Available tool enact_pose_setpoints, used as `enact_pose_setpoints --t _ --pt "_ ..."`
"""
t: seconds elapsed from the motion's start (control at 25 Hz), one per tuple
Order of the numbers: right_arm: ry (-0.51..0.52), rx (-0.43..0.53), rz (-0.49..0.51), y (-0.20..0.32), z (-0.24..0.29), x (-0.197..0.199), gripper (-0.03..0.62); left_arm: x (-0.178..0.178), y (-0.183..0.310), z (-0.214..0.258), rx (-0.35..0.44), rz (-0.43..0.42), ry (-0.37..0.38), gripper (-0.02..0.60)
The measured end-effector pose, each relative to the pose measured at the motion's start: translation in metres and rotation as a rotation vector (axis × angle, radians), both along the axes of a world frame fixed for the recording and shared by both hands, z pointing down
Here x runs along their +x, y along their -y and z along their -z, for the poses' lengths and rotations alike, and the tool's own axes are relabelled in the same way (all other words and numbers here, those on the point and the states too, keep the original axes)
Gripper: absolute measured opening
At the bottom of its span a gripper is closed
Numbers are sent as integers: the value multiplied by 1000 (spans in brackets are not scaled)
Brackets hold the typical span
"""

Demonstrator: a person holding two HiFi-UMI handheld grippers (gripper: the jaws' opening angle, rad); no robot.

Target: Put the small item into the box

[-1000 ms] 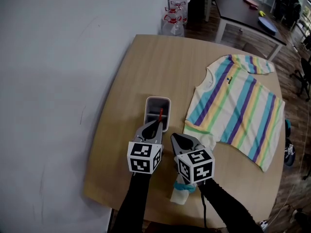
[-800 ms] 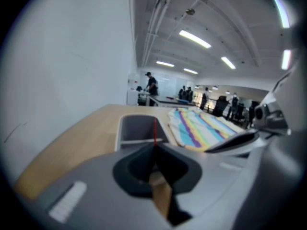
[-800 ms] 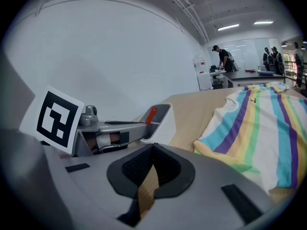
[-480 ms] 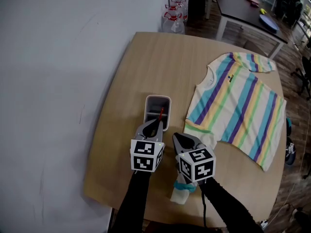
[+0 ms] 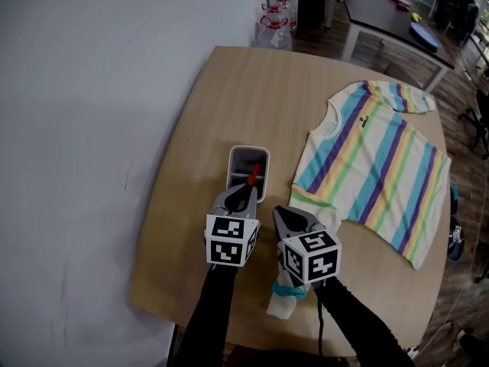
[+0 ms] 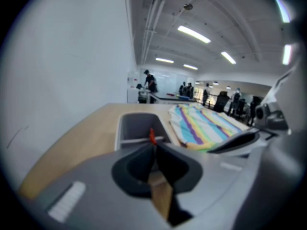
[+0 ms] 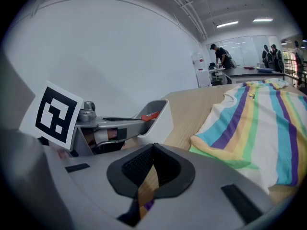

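A small red item [image 5: 256, 172] is pinched at the tip of my left gripper [image 5: 249, 190], which is shut on it. It hangs just over the near end of the white, grey-lined box [image 5: 236, 165] on the wooden table. In the left gripper view the red item [image 6: 152, 136] pokes up from the closed jaws in front of the box [image 6: 139, 124]. My right gripper [image 5: 278, 215] sits just right of the left one, shut with nothing in it. The right gripper view shows the box [image 7: 161, 119] and the red item [image 7: 151, 115] above its rim.
A striped T-shirt [image 5: 374, 159] lies flat right of the box, its hem close to my right gripper. Water bottles [image 5: 273, 29] stand beyond the table's far edge. A white wall runs along the left. A small white and teal bundle [image 5: 286, 300] lies under my right arm.
My left gripper has edged slightly forward with the red item, which now sits a little further over the box. The right gripper has barely moved.
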State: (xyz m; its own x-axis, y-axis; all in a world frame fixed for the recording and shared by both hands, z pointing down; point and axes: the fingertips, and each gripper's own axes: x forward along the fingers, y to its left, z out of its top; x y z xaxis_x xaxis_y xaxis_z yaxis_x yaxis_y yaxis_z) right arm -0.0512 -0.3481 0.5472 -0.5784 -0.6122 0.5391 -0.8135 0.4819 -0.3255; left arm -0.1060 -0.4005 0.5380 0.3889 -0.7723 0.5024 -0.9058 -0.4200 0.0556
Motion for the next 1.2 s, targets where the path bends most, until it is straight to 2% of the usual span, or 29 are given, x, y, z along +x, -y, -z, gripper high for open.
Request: enact_pose_setpoints --t 0.48,1.2 --pt "15 30 -9 -3 18 -2 8 -2 -16 12 -1 -6 -21 43" --pt "36 131 -5 -33 73 -5 8 -13 -65 64 102 5 -91 5"
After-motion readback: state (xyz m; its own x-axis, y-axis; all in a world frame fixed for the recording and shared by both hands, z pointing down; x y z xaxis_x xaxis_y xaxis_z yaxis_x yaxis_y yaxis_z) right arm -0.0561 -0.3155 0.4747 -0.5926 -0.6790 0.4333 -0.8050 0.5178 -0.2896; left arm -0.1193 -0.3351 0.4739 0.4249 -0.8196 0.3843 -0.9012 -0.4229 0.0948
